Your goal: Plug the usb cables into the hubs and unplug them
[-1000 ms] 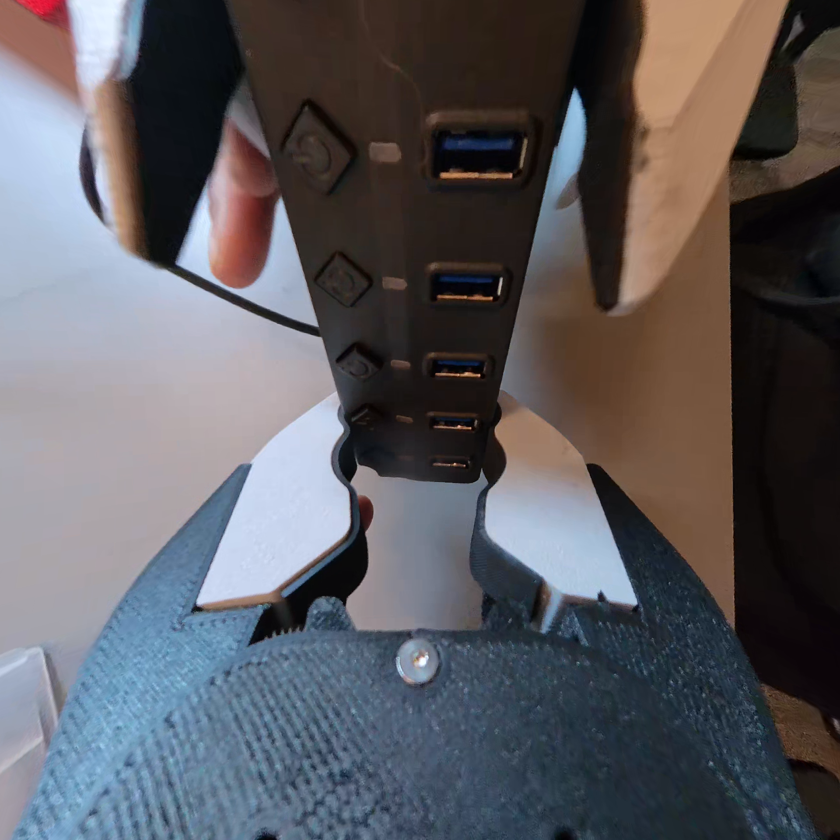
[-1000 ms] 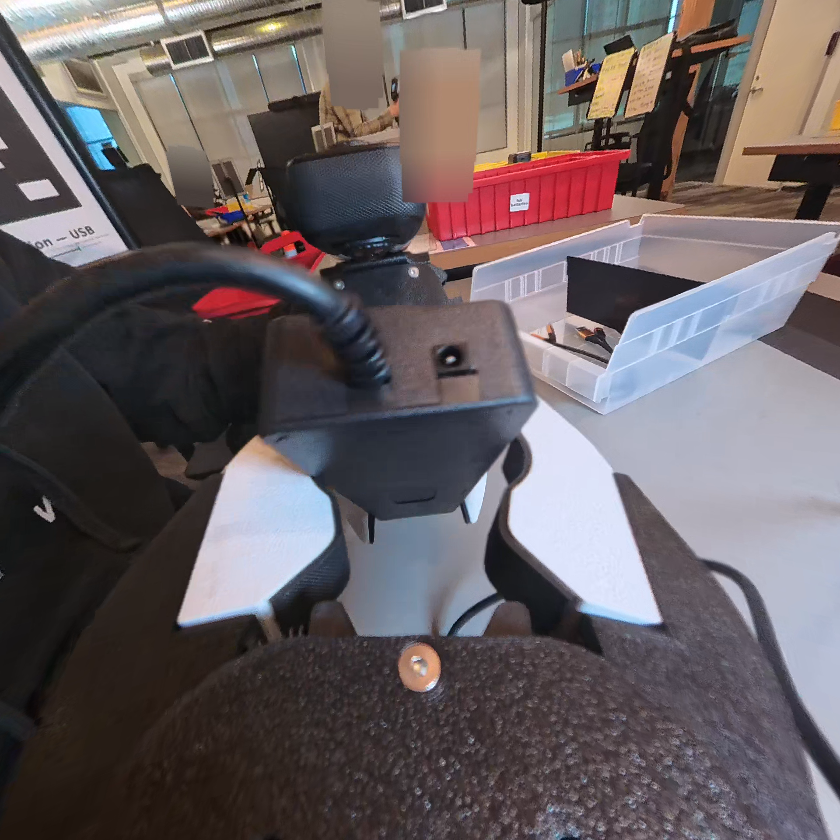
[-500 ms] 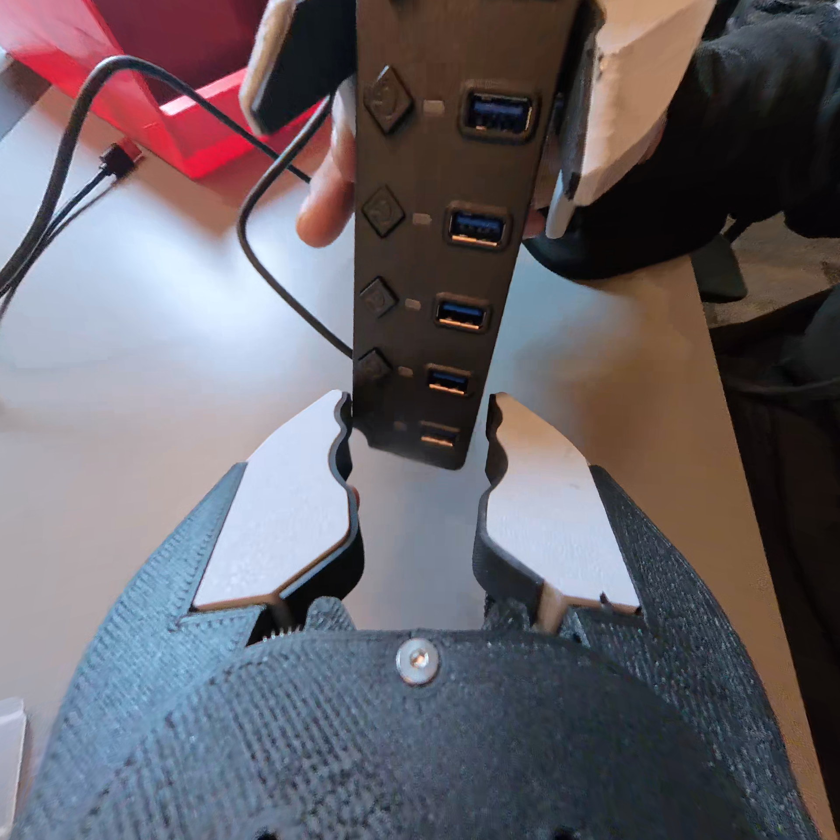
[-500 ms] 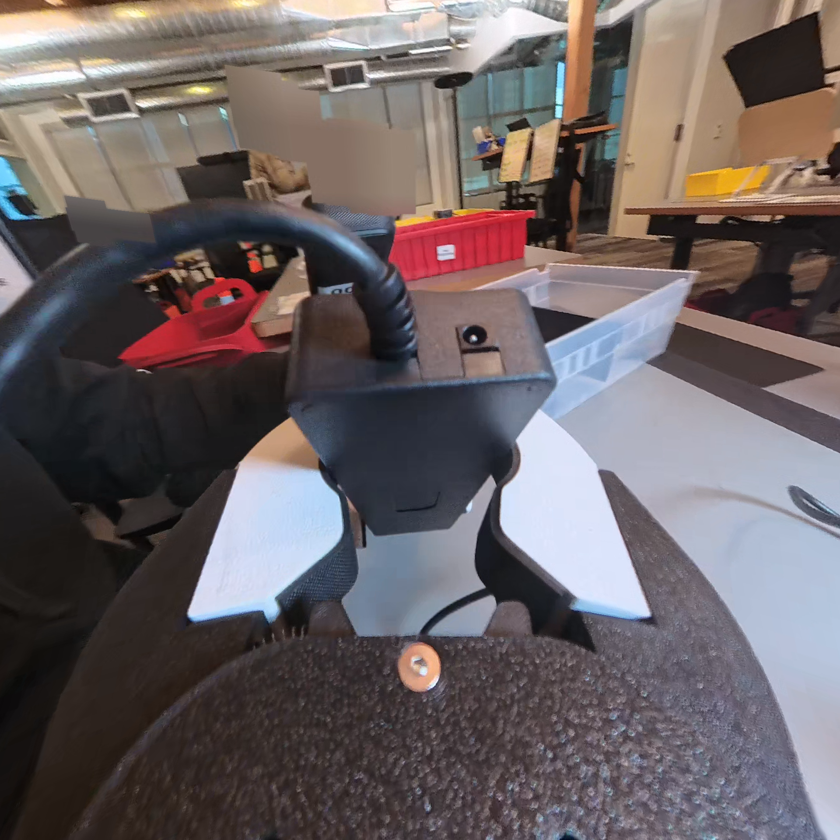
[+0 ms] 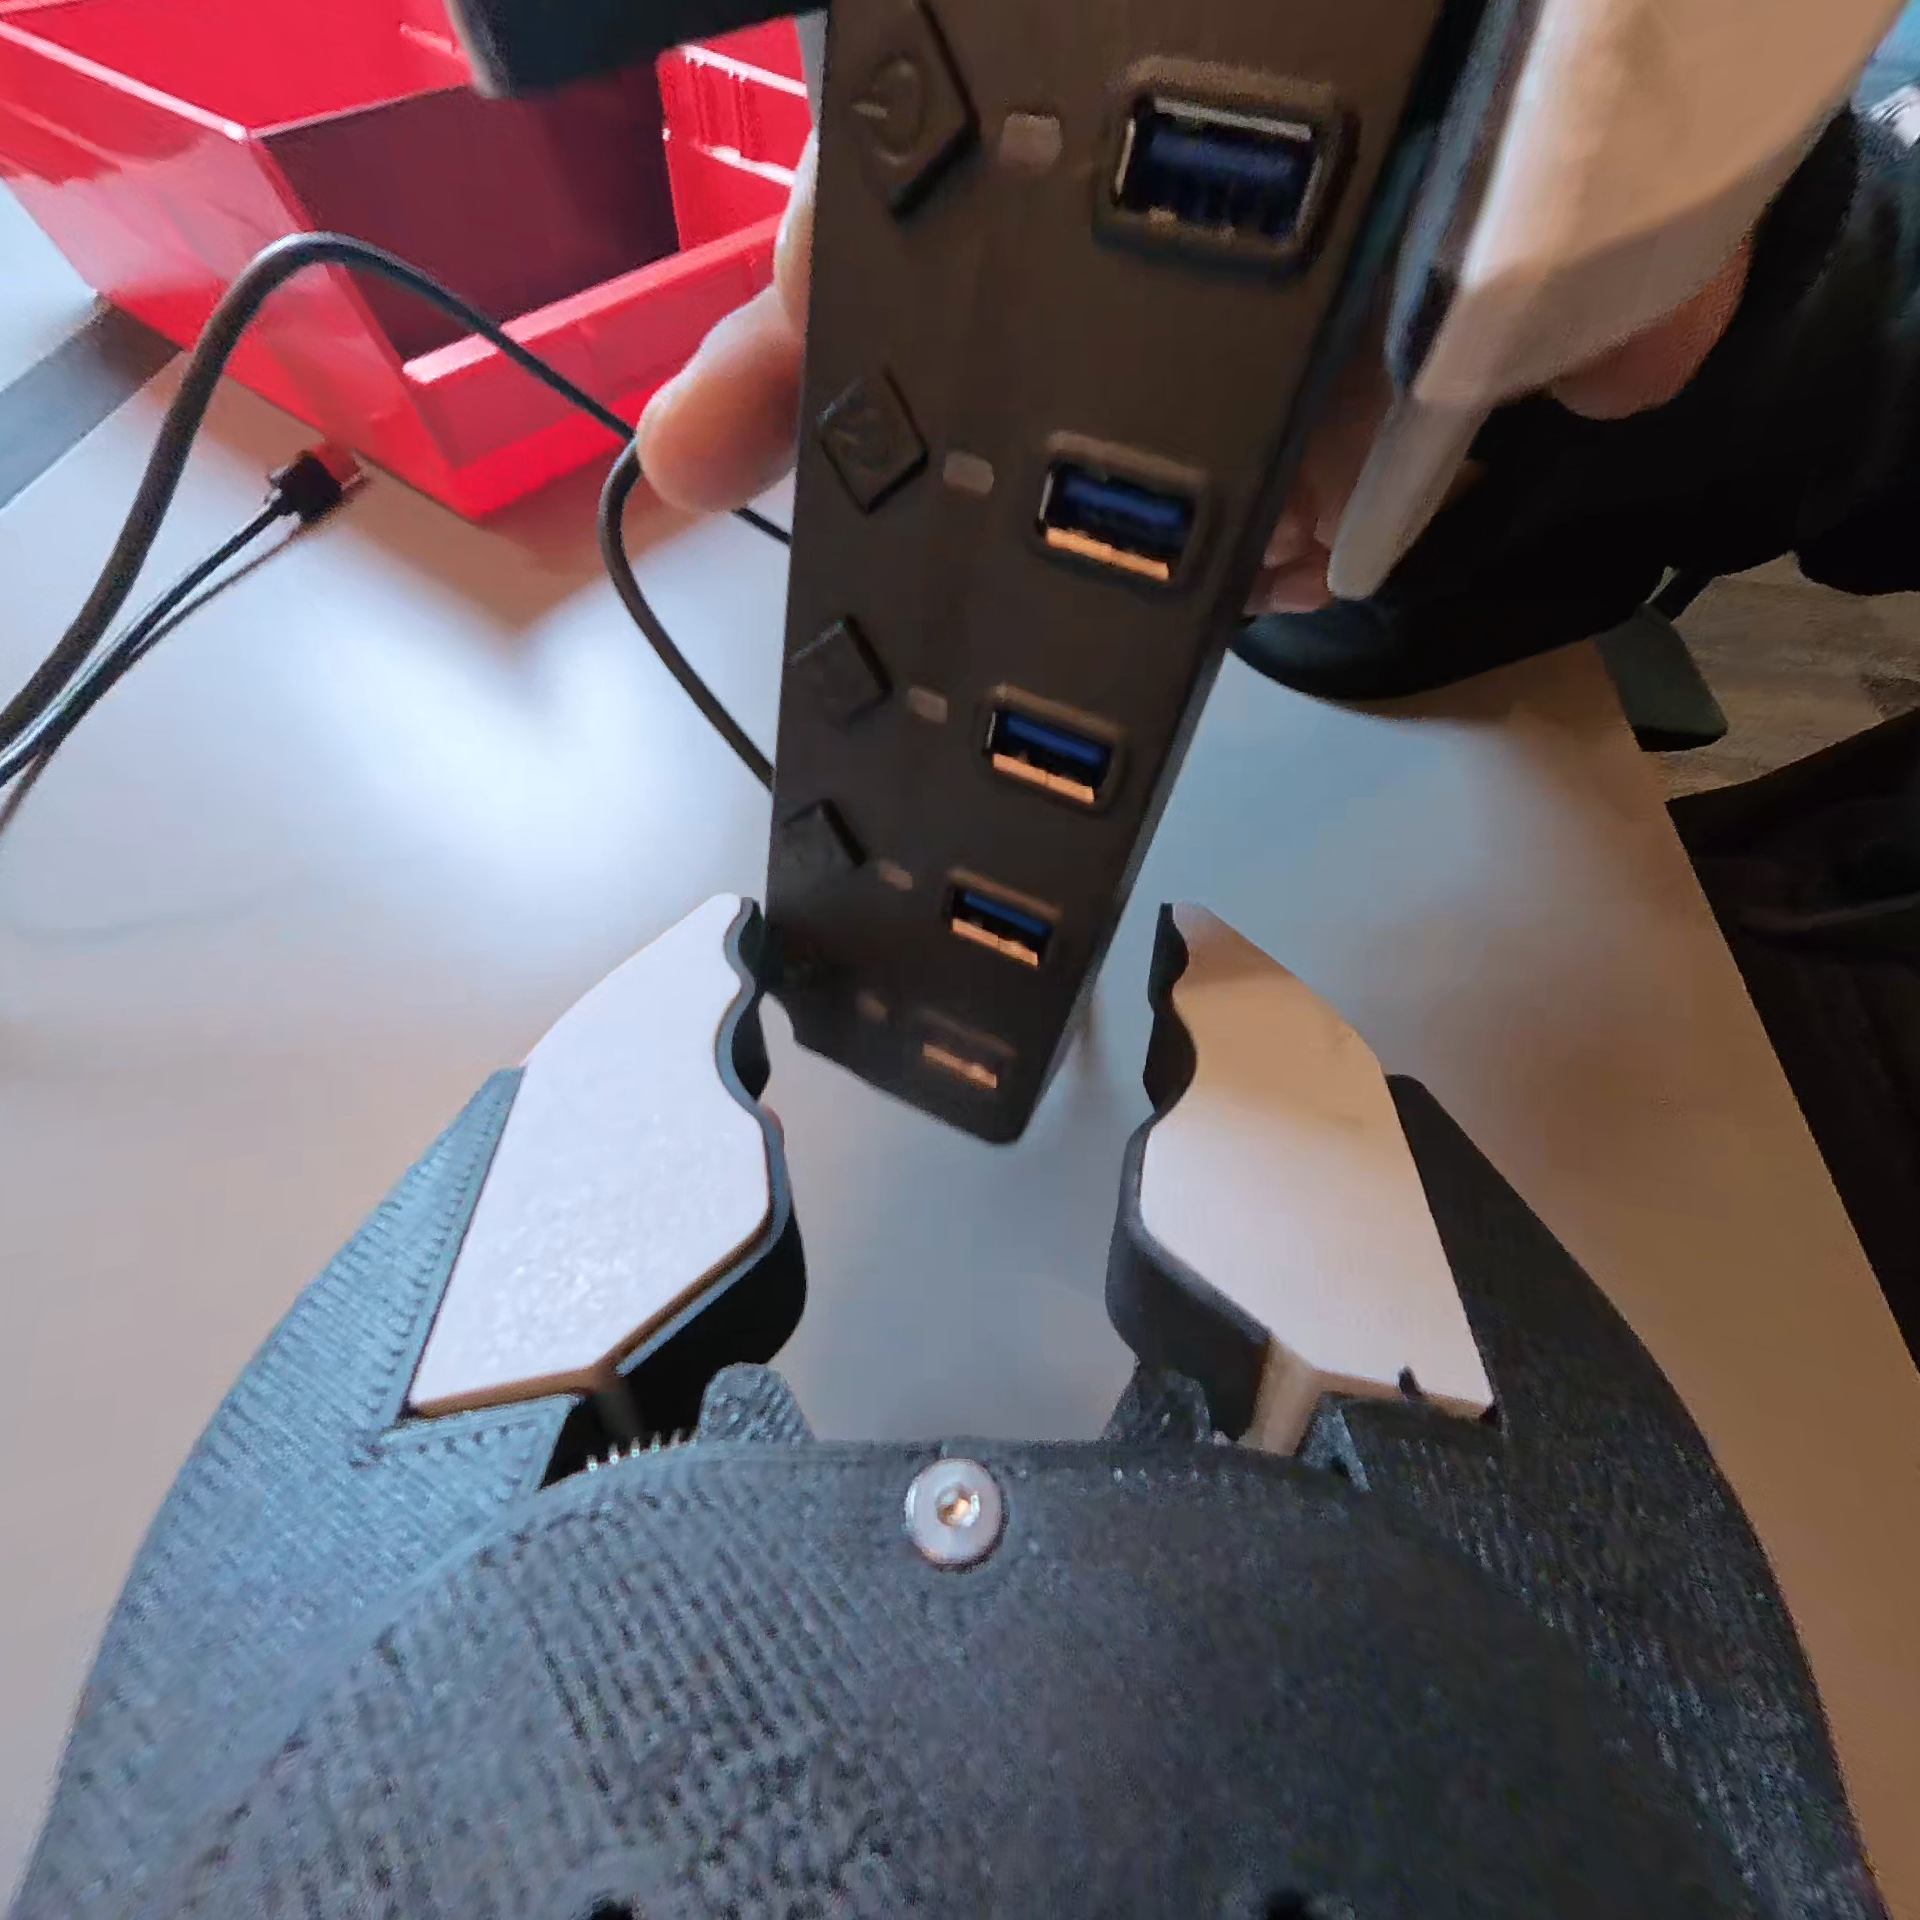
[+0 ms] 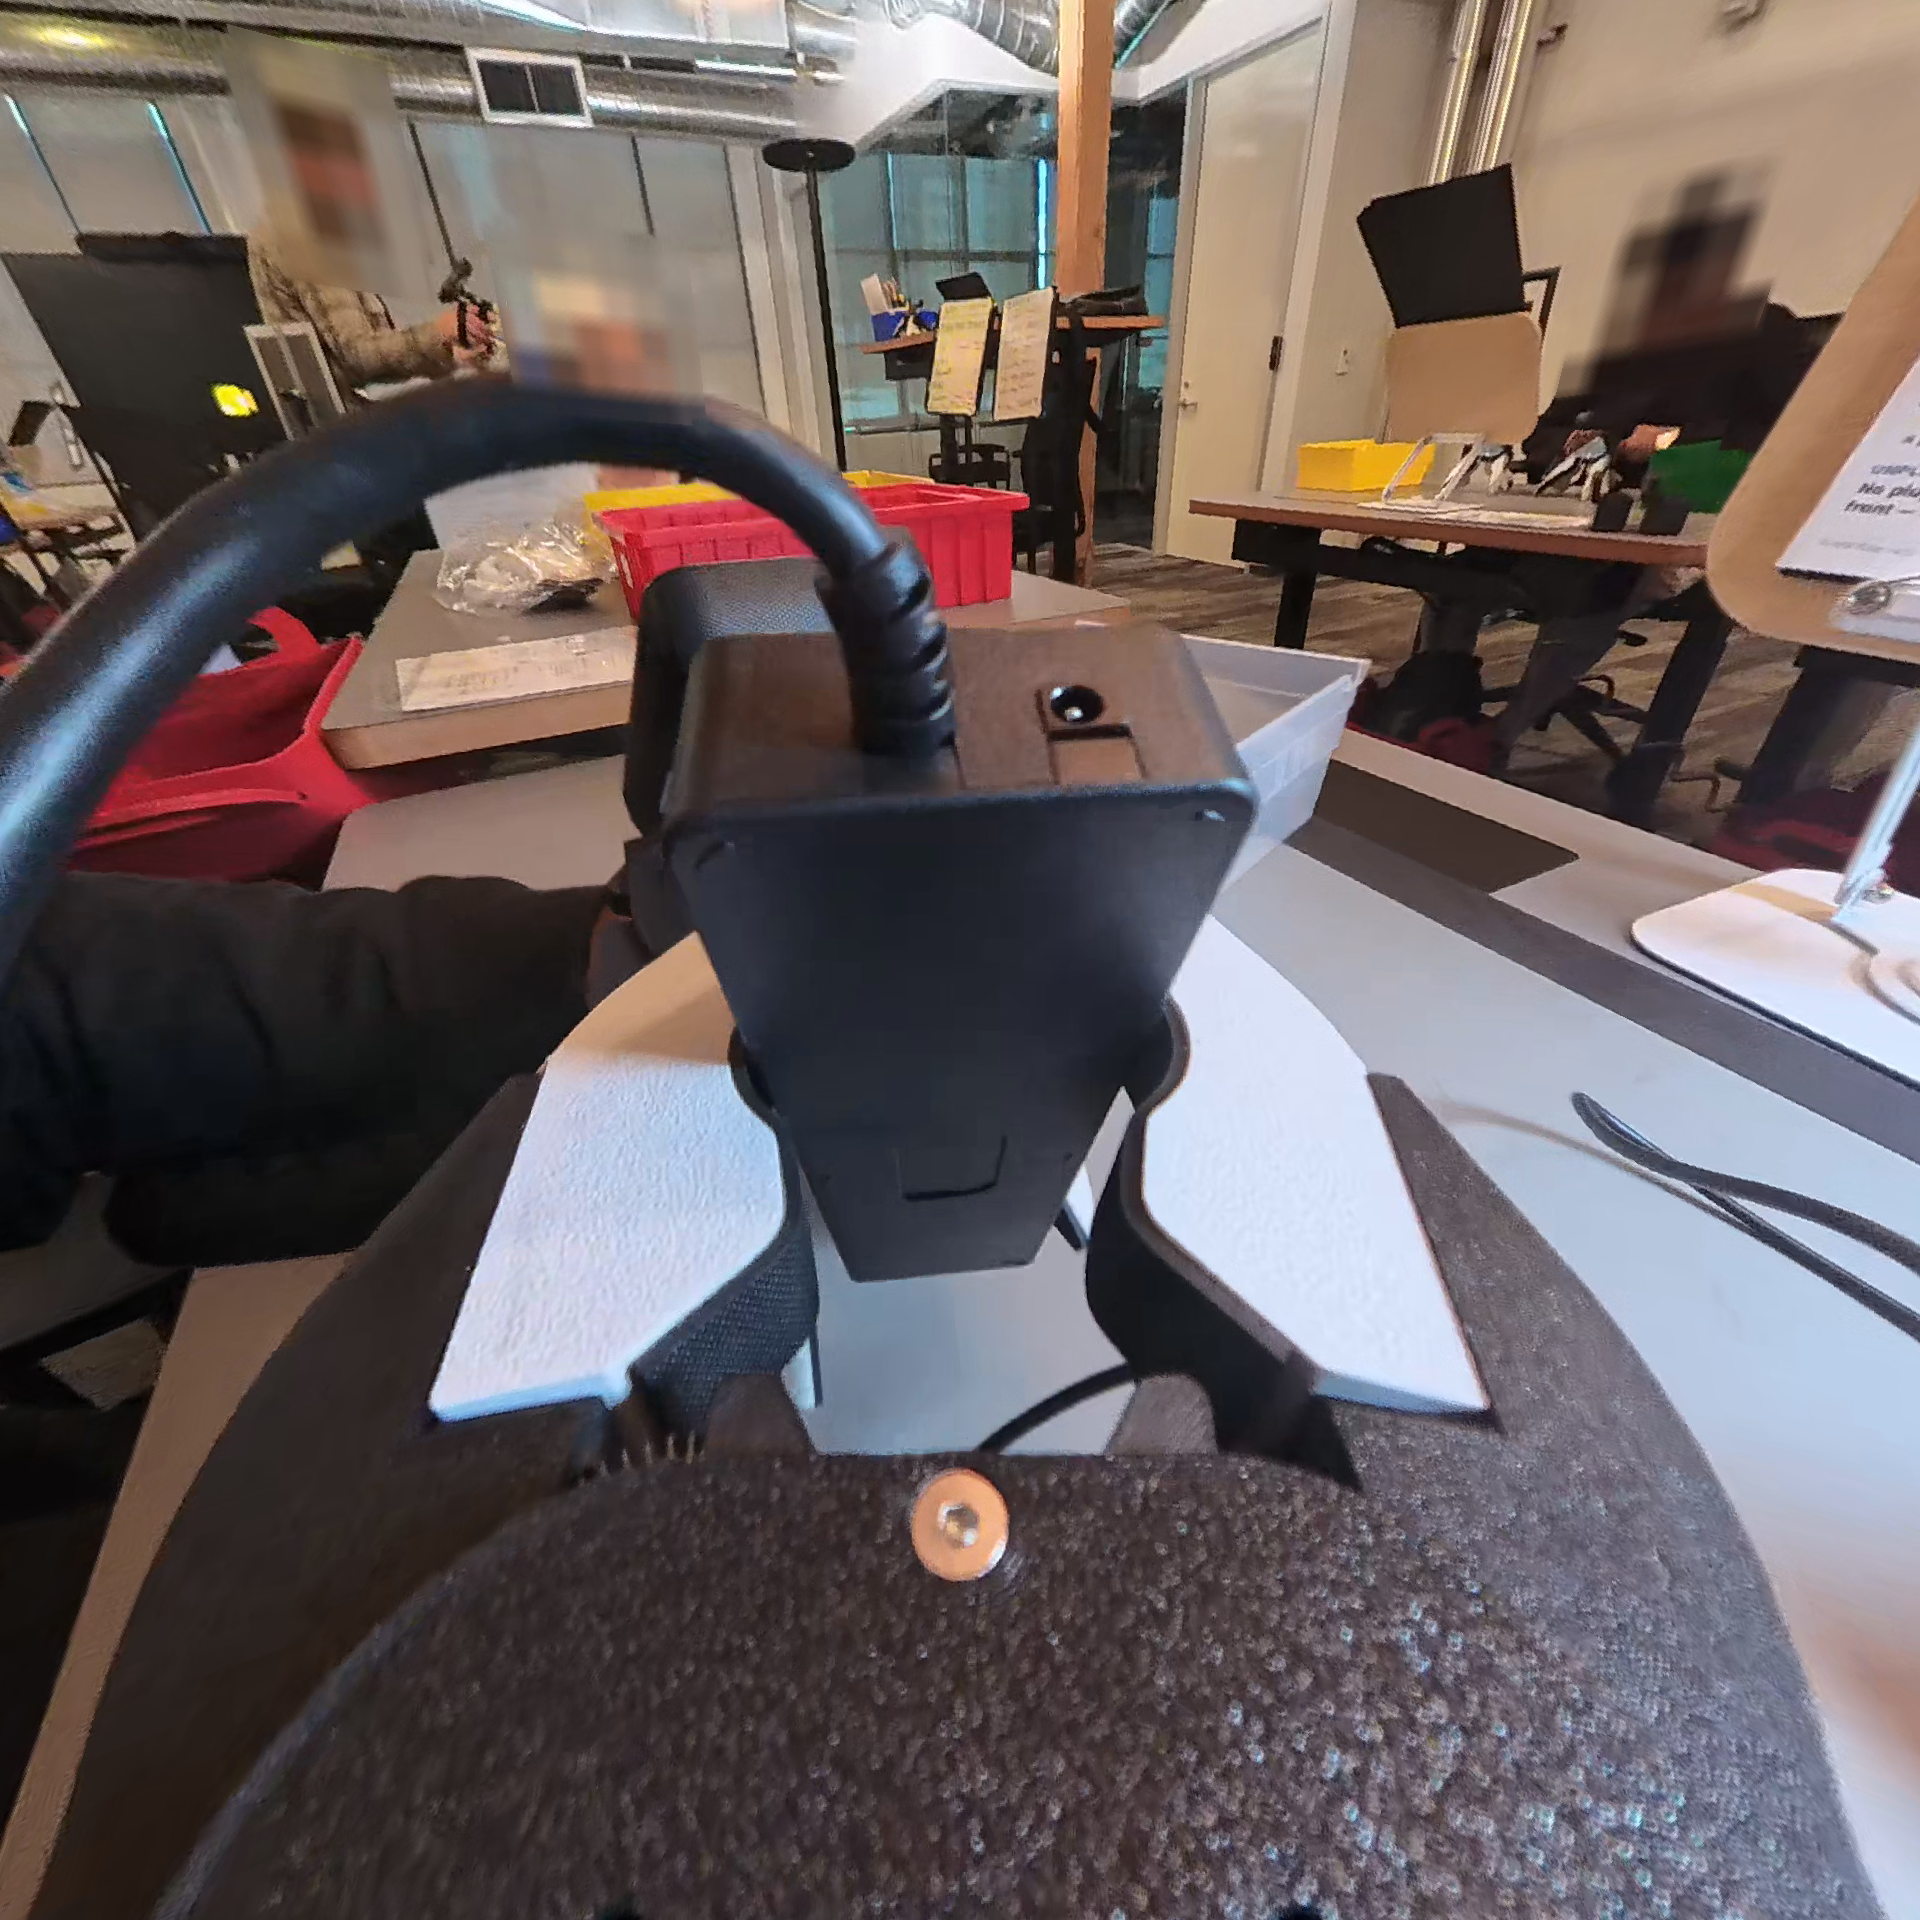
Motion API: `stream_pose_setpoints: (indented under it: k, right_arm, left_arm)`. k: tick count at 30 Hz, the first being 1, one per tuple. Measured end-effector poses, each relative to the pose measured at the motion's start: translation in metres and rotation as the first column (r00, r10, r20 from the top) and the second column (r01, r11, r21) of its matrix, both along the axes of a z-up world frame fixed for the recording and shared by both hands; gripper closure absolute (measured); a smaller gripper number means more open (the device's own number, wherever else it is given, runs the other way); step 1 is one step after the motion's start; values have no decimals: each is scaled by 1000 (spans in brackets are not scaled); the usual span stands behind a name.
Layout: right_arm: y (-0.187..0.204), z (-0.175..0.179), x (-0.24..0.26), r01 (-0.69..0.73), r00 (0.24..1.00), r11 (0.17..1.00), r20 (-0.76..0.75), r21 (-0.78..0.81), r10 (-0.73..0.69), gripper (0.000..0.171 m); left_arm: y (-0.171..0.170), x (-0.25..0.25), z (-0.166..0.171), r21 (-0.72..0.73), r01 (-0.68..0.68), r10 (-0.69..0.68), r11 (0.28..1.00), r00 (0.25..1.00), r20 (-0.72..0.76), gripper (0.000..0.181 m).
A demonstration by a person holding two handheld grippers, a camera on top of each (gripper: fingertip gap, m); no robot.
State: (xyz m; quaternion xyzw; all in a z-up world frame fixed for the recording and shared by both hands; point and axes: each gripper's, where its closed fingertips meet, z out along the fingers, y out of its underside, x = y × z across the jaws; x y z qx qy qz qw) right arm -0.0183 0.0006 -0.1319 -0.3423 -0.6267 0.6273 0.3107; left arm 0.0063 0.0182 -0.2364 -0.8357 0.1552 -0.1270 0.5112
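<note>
Left tongs [image 5: 956, 1023] spread wide, level over the table [image 5: 364, 831], left finger [image 5: 623, 1164] touching the hub's edge, right finger clear of it. Black hub [image 5: 997, 582] hanging port-face up between them, lower end just inside the gap, no longer clamped as a second ago. Loose black cables [image 5: 156, 499] lying beside the red bin [image 5: 436, 260], newly in sight. Right tongs [image 6: 951, 1195] clamped on the hub's [image 6: 956, 904] cable end, thick cord [image 6: 436, 457] arching leftward, a dark sleeve [image 6: 260, 1018] at left; grip unchanged, view swung right.
</note>
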Motion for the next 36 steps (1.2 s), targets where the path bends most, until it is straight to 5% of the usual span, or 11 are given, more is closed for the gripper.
stream_pose_setpoints:
  k: [8,22,36]
  right_arm:
    - [-13,-7,1,19,1000,997,2,77,-19,107]
    - [-24,-33,-2,-51,996,989,85,139,39,98]
    - [-16,-48,-5,-73,994,980,99,187,55,108]
  left_arm:
    - [-1,-5,0,52,13,-8,999,995,-97,121]
    - [-24,-25,-27,-208,-44,-38,977,926,-375,123]
    - [-27,-57,-25,-212,-238,69,948,802,-593,123]
